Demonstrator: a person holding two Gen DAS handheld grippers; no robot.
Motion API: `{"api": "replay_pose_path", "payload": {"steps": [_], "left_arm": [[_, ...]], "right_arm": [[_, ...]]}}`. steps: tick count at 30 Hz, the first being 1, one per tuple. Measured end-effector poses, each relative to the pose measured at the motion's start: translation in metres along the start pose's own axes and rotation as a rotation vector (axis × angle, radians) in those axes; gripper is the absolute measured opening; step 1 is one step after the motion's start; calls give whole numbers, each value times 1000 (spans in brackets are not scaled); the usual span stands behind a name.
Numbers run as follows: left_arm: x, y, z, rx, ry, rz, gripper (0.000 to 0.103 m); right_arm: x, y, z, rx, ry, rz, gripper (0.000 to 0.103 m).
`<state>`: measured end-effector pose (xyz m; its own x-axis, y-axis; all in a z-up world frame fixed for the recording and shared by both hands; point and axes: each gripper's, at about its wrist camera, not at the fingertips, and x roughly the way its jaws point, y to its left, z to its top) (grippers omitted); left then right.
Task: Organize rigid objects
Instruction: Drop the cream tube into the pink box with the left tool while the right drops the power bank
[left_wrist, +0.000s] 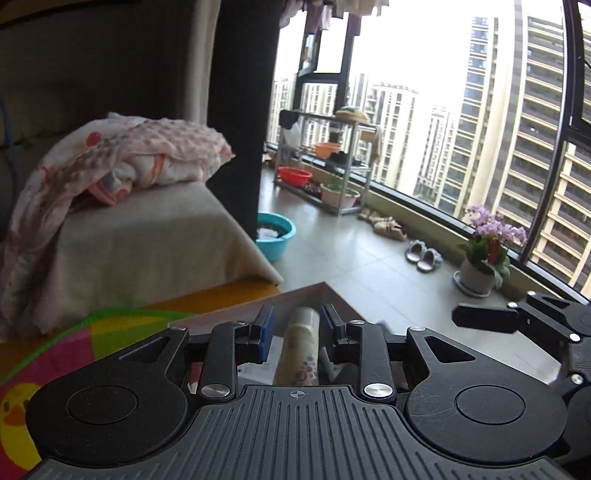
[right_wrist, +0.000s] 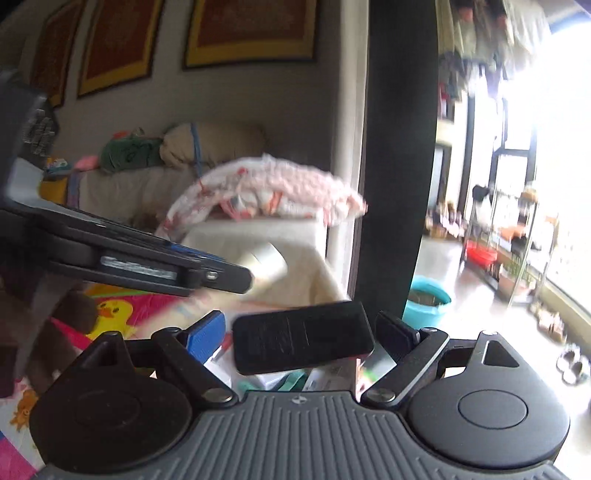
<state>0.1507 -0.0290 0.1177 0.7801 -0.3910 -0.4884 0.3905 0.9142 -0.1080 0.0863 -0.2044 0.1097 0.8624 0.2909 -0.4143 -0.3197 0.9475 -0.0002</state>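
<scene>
Cream plastic fills the gap of my left gripper (left_wrist: 297, 334): a bottle (left_wrist: 298, 347) with a pale cap and a small floral print, pointing away from me. In the left wrist view its fingers stand on either side of the bottle with slivers of space showing, so I cannot tell whether they clamp it or merely bracket it. Below it lies a box (left_wrist: 258, 302) with a pale rim, resting on a bright play mat (left_wrist: 74, 343). I judge I am either lifting the bottle out or lowering it in; the next move calls for keeping it level and clear of the rim. The bottle's lower half is hidden behind the gripper body, and my right gripper shows only partly at the frame's edge.

In the right wrist view, my right gripper (right_wrist: 301, 339) carries a flat black device (right_wrist: 301, 341), perhaps a power bank, lying crosswise between the fingers. The blue pad looks slightly off its left end, so the hold is unclear too. The left gripper crosses the frame with the bottle's cap poking out. The picture is motion-blurred, and the clutter under the device is too smeared to name.
</scene>
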Motion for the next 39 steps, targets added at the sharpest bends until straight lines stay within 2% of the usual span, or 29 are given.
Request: {"api": "replay_pose_path", "payload": {"steps": [2,4,6,10,14,15,16,18,22,24,25,26,28,32,39], "left_arm": [[-12,9,-20,-29,-35,13,31],[-33,11,-43,-55,-59,36,31],[-53,7,-68,-59,-55,70,31],[-80,-8,-128,-47,28,185,31],[-78,-7,-168,-97,121,261,31],[-77,-9,-176,-102,142,261,32],[-77,-14,-181,-69,107,280,33],[-70,-23,-182,-16,105,313,33],[-64,-29,-179,-44,104,287,33],[-62,-31,-178,-66,104,267,41],[-62,-34,-179,-73,104,256,51],[-61,-37,-179,-68,105,257,54],[-58,-41,-179,-62,106,280,55],[-58,-39,-179,-132,89,301,54],[-57,-45,-178,-103,96,333,54]], "right_arm": [[0,1,-20,15,32,12,89],[-4,4,-46,1,64,-15,89],[-8,7,-71,-11,115,-25,89],[-10,15,-110,-18,240,-16,90],[-1,21,-130,8,302,-30,91],[1,21,-131,32,292,-50,98],[5,21,-131,41,312,-74,103],[9,18,-130,76,323,-70,103],[8,17,-133,88,302,-80,103],[7,17,-135,88,278,-86,103],[7,17,-136,97,268,-90,103],[7,16,-136,100,259,-98,103],[6,17,-136,100,252,-106,103],[5,16,-136,102,248,-104,103],[5,16,-136,102,247,-104,103]]}}
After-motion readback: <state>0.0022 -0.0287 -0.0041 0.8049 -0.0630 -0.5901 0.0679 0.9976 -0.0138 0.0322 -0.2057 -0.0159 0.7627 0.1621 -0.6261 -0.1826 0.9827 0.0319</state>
